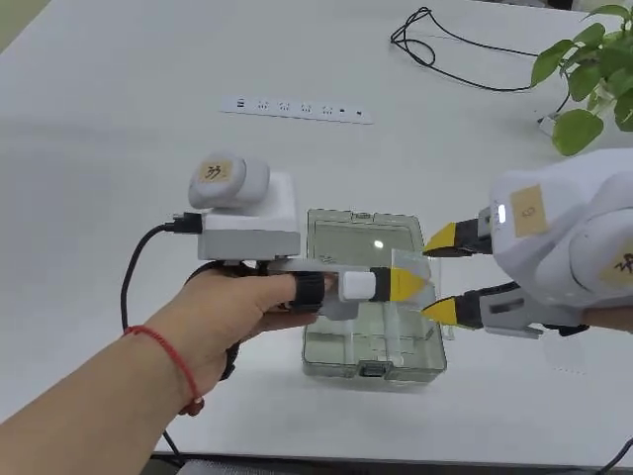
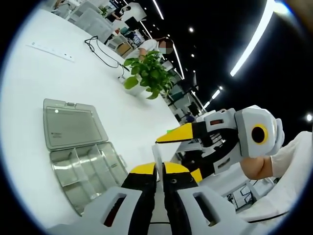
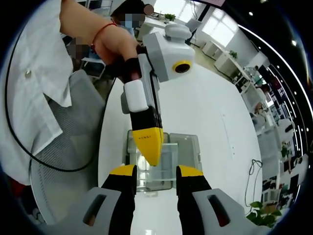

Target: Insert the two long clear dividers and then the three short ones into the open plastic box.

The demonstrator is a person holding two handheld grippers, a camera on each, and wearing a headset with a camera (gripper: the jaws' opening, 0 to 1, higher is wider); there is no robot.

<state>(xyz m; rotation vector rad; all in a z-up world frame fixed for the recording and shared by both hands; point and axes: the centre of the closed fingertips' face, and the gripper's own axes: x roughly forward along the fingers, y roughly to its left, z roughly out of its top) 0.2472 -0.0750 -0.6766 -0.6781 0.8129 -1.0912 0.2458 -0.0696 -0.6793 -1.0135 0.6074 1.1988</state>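
The clear plastic box (image 1: 374,348) lies on the white table with its lid (image 1: 358,237) open flat behind it; some dividers stand inside it. My left gripper (image 1: 407,285) hovers over the box, jaws shut on a clear divider (image 1: 426,269) that is held upright. My right gripper (image 1: 442,275) comes in from the right, open, with one yellow fingertip on each side of the divider's edge. In the right gripper view the left gripper (image 3: 148,133) points down between my open right gripper (image 3: 156,172), with the box (image 3: 188,147) below. The left gripper view has the box (image 2: 80,161) at the left.
A white power strip (image 1: 297,108) lies at the back of the table. A black cable (image 1: 445,45) loops at the far right beside a potted plant (image 1: 588,69). The left gripper's own black cable (image 1: 134,272) trails off the table's front-left edge.
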